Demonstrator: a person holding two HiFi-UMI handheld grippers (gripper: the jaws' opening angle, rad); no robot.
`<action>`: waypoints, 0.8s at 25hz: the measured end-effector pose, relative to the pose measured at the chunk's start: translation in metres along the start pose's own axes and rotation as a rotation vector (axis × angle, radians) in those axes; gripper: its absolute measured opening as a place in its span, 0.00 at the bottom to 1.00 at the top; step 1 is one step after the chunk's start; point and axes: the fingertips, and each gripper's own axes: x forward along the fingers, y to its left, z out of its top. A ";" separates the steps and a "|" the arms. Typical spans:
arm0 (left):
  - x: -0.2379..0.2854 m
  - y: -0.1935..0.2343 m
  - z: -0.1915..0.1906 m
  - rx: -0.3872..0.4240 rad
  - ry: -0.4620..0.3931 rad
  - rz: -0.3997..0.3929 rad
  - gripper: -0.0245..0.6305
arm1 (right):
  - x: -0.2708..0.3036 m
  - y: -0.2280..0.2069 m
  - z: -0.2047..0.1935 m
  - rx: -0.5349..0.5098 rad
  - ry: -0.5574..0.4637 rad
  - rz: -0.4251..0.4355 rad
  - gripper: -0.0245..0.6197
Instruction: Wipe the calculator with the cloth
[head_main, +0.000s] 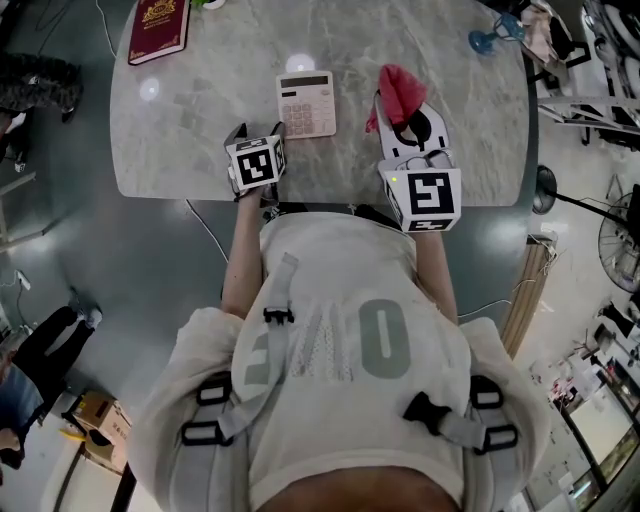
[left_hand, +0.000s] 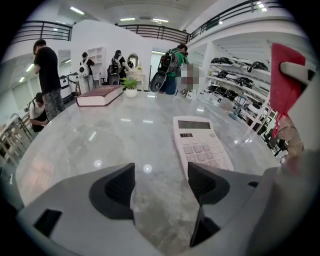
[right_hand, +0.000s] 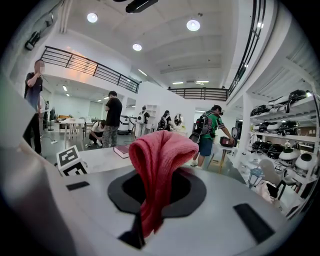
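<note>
Your left tool sits low over the near edge of the marble-patterned counter. Its jaws stand moderately apart with only bare stone between them. In the left gripper view that tool points across the counter, and the calculator lies flat just ahead of its right jaw, not touching it.

From your head view the calculator is pale pink with a dark display strip at its far end. It rests near the middle of the counter, between your two tools. No brand or key legend on it can be read, and its display shows no figures.

Your right tool is to the right of the calculator and apart from it. Its jaws are closed on the red cloth. In the right gripper view the cloth bunches up above the pinched jaws of that tool, and a tail hangs below them.

A maroon hardback book lies at the far left corner. It carries a gold emblem and lettering too small to read. Both tools carry cubes with black-and-white square markers.
</note>
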 end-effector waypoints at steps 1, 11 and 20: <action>0.001 0.000 -0.001 -0.004 0.003 -0.001 0.53 | 0.000 0.000 -0.001 0.000 0.003 0.001 0.13; 0.007 0.005 -0.005 -0.087 0.062 -0.057 0.53 | 0.011 0.009 -0.004 -0.019 0.015 0.035 0.13; 0.006 0.006 -0.006 -0.096 0.070 -0.067 0.53 | 0.022 0.011 0.006 -0.076 0.006 0.058 0.13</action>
